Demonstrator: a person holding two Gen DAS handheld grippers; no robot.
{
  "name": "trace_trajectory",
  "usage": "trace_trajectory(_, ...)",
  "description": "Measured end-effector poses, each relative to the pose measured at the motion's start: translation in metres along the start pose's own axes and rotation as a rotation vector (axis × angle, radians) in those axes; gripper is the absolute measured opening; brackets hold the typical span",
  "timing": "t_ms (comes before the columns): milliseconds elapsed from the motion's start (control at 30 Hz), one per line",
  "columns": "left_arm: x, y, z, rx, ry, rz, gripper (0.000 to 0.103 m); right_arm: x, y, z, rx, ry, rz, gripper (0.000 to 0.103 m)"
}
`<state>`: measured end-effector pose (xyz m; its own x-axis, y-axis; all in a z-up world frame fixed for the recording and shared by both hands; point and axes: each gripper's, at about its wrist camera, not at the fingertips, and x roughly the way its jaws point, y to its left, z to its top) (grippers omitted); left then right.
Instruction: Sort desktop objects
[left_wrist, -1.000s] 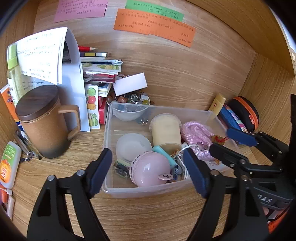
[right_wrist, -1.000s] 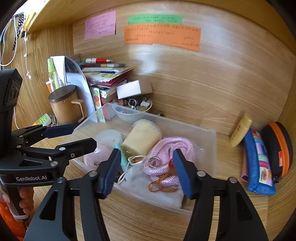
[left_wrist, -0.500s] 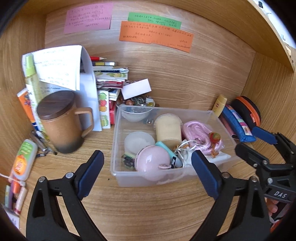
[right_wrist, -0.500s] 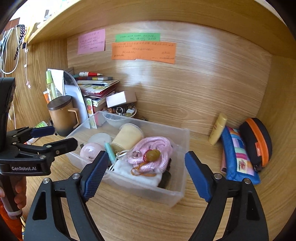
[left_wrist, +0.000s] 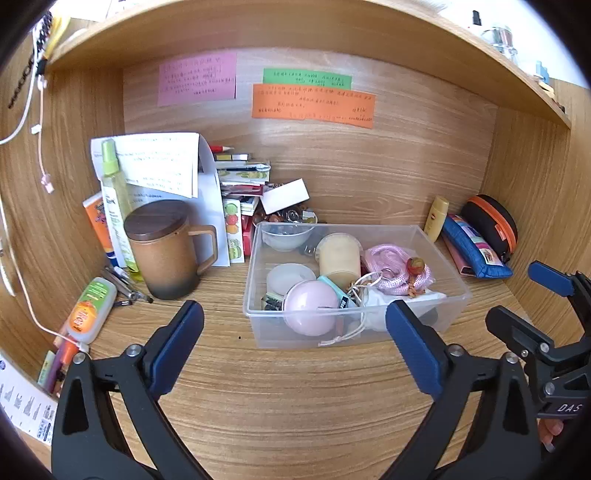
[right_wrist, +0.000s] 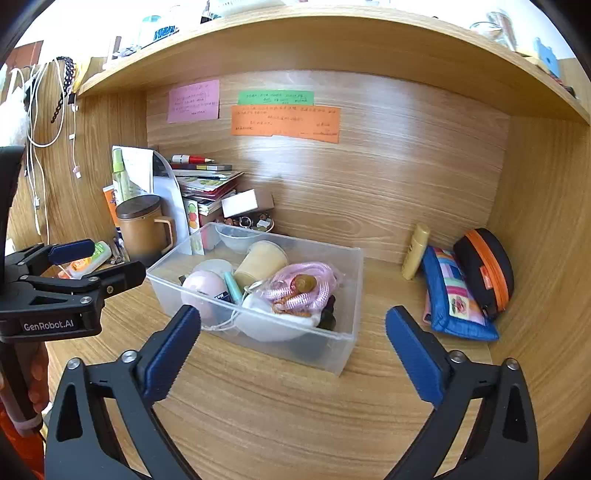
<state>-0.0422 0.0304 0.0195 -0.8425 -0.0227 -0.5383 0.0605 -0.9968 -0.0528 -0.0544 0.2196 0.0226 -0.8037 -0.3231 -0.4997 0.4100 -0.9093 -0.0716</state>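
A clear plastic bin (left_wrist: 454, 291) (right_wrist: 354, 291) stands on the wooden desk. Inside lie a pink round case (left_wrist: 312, 310), a cream cup (left_wrist: 340, 254), a coiled pink cord (left_wrist: 391, 266), a small bowl (left_wrist: 284, 236) and other bits. My left gripper (left_wrist: 293, 314) hangs in front of the bin's near wall, jaws opening, with nothing between them. My right gripper (right_wrist: 292, 314) is back from the bin's near right corner, jaws also opening and holding nothing. Each gripper shows at the edge of the other's view, and neither touches the bin.
A lidded brown mug (left_wrist: 166, 251), a spray bottle (left_wrist: 114, 199), papers and stacked books (left_wrist: 240, 177) crowd the back left. A sanitizer bottle (left_wrist: 88, 310) lies at the left. A yellow tube (left_wrist: 436, 218), blue pouch (left_wrist: 476, 251) and black case (left_wrist: 491, 221) sit at the right wall.
Both grippers have drawn back from the bin and risen a little, and their jaws have spread wider. The bin and its contents stay where they were.
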Motion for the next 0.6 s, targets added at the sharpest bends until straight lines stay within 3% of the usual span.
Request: trace_trajectory(600, -0.001, -0.013, -0.018, 0.022, -0.001, -0.005, 0.102, 0.008, -0.004, -0.015, 0.023, 0.053, -0.043, 0.103)
